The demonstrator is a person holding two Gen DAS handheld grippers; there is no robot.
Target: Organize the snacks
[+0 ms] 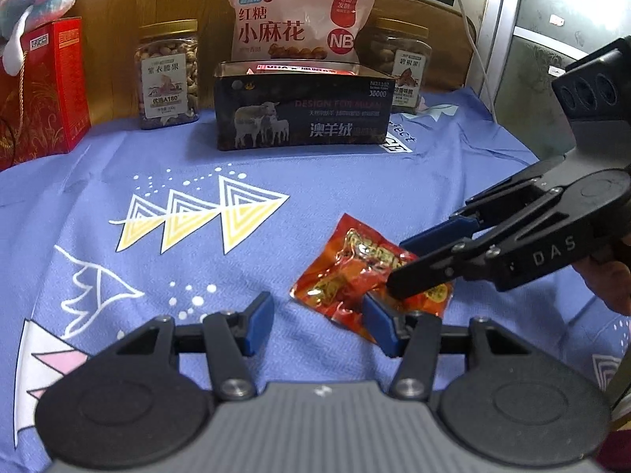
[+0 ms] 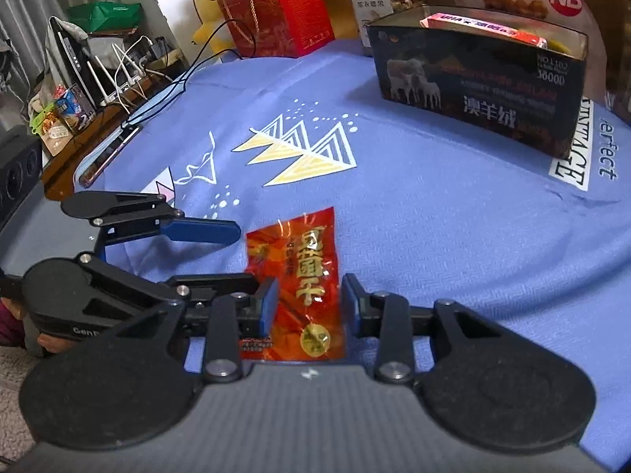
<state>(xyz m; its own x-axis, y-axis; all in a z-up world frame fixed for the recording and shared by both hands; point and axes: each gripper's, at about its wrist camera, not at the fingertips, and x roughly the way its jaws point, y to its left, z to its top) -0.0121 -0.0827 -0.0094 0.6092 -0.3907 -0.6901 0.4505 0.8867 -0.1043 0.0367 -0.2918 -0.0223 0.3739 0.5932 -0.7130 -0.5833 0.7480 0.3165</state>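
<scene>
Right tongs astride red packet, "NB" bag

The pink snack bag reads "红糖小麻花" and "NB", the dark tin box "DESIGN FOR MILAN", "澳羊绒" and "30000", the blue cloth "erfect", the right gripper "DAS", and a packet in the box "UHA".

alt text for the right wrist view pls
A red foil snack packet lies flat on a blue patterned cloth, between the right gripper's open blue-padded fingers. The left gripper reaches in from the left, and an open dark box printed with sheep stands behind.
</scene>
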